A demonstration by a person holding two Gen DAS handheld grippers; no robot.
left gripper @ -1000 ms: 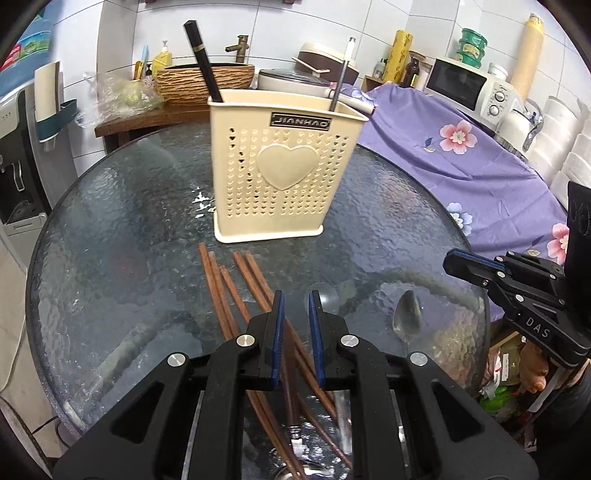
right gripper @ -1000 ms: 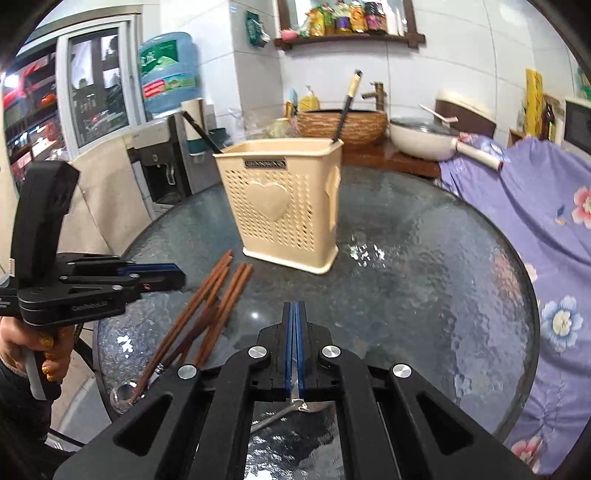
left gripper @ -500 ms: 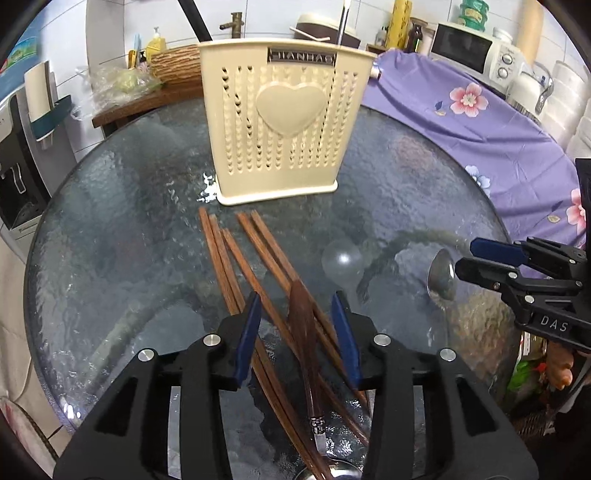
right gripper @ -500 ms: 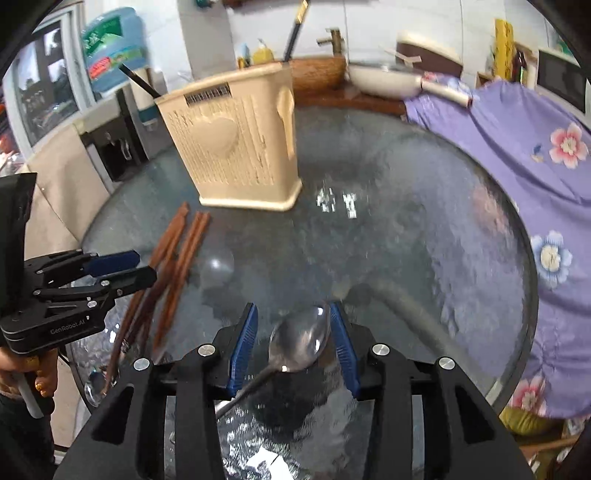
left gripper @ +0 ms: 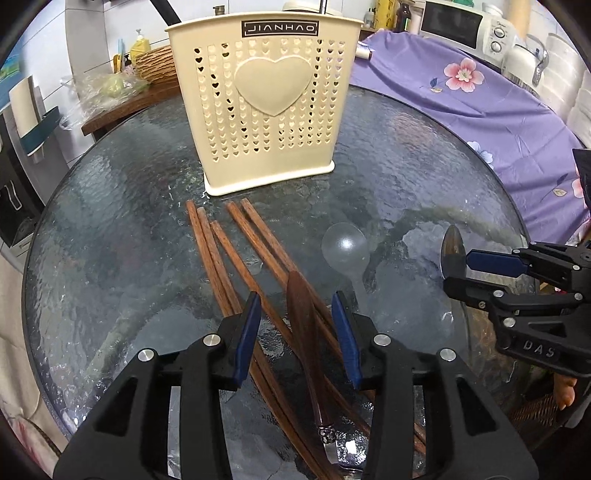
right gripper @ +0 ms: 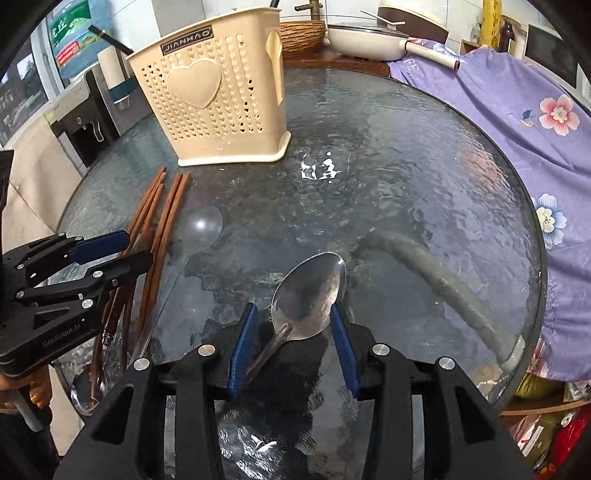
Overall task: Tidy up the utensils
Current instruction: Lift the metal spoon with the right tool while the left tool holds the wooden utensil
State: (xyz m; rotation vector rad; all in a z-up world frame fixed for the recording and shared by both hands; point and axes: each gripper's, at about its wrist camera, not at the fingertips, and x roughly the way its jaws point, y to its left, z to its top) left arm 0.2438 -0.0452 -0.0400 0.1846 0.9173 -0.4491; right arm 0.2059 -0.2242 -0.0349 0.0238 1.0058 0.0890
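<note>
A cream utensil holder (left gripper: 262, 107) with a heart stands at the back of the round glass table (left gripper: 110, 229); it also shows in the right wrist view (right gripper: 218, 107). Several brown wooden chopsticks (left gripper: 221, 258) lie in front of it. My left gripper (left gripper: 295, 325) is open, its jaws on either side of a dark wooden-handled utensil (left gripper: 304, 332) that lies across the chopsticks. My right gripper (right gripper: 293, 325) is open around the bowl of a metal spoon (right gripper: 310, 291) lying on the glass. A clear plastic spoon (left gripper: 345, 247) lies between the two.
A purple flowered cloth (left gripper: 480, 103) covers the surface to the right, with a microwave (left gripper: 469, 22) behind. A wicker basket (right gripper: 303, 33) and white pan (right gripper: 369, 40) stand on a wooden shelf behind the table. A water dispenser (right gripper: 85, 122) stands left.
Both grippers have opened from nearly shut and lowered toward the table. The left now straddles the wooden-handled utensil, the right the metal spoon.
</note>
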